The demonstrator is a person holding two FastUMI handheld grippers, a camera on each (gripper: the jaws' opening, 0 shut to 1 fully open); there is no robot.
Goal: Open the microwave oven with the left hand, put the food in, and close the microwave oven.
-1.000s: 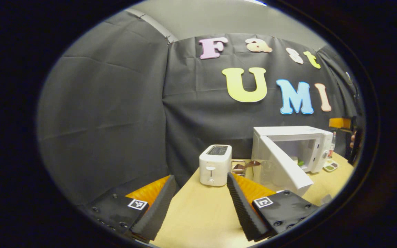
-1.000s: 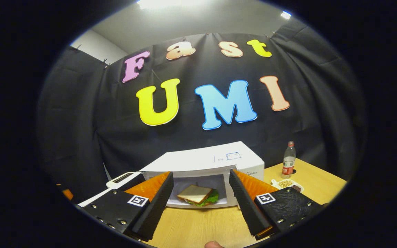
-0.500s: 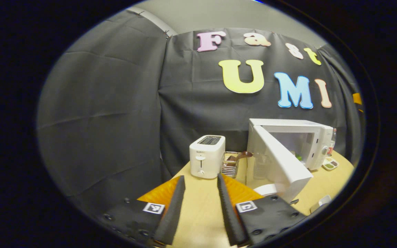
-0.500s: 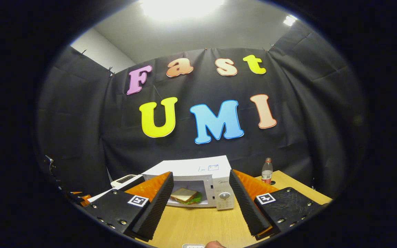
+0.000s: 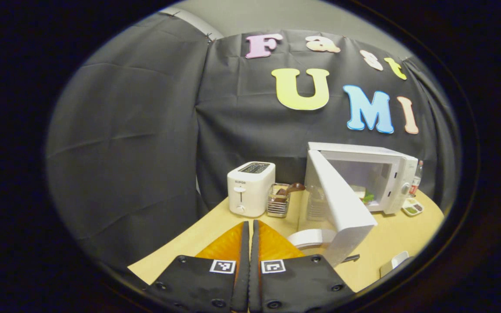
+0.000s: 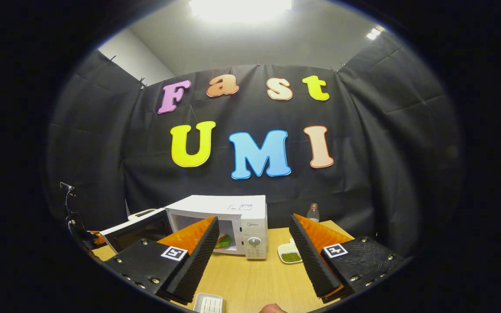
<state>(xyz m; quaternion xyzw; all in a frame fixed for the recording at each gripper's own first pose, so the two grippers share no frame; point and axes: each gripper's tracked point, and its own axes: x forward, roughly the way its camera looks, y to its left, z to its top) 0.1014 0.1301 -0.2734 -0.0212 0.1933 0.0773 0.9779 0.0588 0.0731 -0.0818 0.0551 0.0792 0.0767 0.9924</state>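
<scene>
I see a white toaster at the table's far left, a wire basket just right of it. A bottle stands far right, a small dish nearer.

Lit from a glaring white ceiling light overhead, blown out in the right gripper view. Dimmer, softer in the left gripper view. Strong fisheye bending toward edges; focus mostly sharp.
</scene>
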